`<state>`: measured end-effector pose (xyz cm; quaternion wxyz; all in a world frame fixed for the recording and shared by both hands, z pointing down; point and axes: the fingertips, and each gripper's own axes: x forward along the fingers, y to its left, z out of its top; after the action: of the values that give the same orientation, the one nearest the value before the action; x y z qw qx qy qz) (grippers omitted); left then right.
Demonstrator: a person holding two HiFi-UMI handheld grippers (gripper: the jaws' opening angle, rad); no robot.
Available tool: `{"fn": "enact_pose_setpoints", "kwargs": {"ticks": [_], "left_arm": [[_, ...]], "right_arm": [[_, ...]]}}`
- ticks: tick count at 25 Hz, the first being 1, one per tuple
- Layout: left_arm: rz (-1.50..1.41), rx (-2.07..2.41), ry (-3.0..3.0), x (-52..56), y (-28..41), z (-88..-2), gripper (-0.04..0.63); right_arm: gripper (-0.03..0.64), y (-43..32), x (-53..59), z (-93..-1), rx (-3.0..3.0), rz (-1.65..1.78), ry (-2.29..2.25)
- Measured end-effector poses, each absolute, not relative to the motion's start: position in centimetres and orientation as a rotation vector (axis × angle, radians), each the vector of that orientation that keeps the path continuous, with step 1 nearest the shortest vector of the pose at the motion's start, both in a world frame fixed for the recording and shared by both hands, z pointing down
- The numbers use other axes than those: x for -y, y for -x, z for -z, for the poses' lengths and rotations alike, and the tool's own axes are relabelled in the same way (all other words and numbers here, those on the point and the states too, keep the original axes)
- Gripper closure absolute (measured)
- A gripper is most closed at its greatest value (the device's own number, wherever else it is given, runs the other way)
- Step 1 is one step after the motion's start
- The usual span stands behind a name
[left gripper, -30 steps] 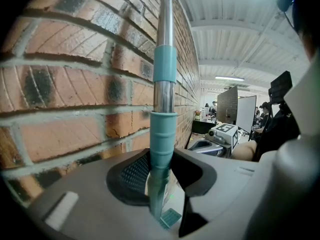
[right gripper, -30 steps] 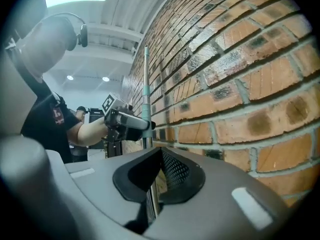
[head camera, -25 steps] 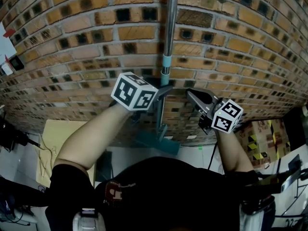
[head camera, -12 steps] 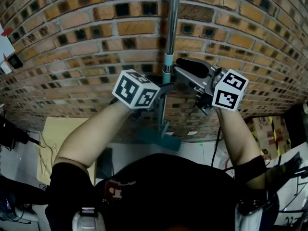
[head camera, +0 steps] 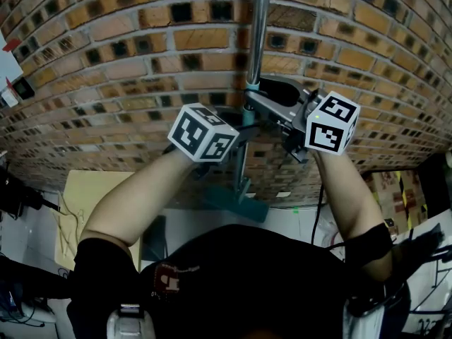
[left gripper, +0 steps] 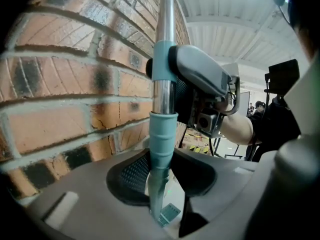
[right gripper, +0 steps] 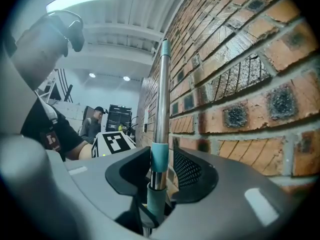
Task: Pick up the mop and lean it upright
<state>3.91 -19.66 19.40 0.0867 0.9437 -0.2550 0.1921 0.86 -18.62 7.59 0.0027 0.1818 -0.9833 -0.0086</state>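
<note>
My left gripper (head camera: pixel 242 127) clamps the silver metal mop pole (head camera: pixel 258 44), upright from 6 to 12 o'clock, while my right gripper (head camera: pixel 260 94), toward 12 o'clock, has just been opening its jaws, loose around it.

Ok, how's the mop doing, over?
Left claw gripping mop pole. Right claw just opening, pole between, not pinched. Pole upright by brick wall. Nothing blocking.

The mop handle (head camera: pixel 256 48) runs off the head view's top edge, so its upper end is cut off there. The marker cube (head camera: pixel 203 133) covers most of the left gripper (head camera: pixel 240 130). In the left gripper view that gripper's grey body hides all but a corner of the mop head (left gripper: pixel 170 213). A distant person (right gripper: pixel 93 124) (beside a dark rack (right gripper: pixel 119 115)) is too small to make out.
</note>
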Motion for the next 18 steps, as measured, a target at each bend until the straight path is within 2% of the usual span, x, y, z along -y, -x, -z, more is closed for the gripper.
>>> {"fn": "enact_pose_setpoints", "kwargs": {"ticks": [3, 8, 18], "left_arm": [[-0.572, 0.753, -2.816, 19.6, -4.0, -19.5, 0.465], [-0.502, 0.722, -2.855, 19.2, -4.3, -19.0, 0.463], [-0.165, 0.648, -2.949, 18.4, -2.0, -20.4, 0.454]], "right_arm": [[0.495, -0.8, 18.4, -7.6, 3.086, 0.035, -0.553], [0.505, -1.5, 18.1, -7.2, 3.142, -0.041, -0.520], [0.508, -2.1, 18.1, -9.4, 3.118, -0.077, -0.507]]}}
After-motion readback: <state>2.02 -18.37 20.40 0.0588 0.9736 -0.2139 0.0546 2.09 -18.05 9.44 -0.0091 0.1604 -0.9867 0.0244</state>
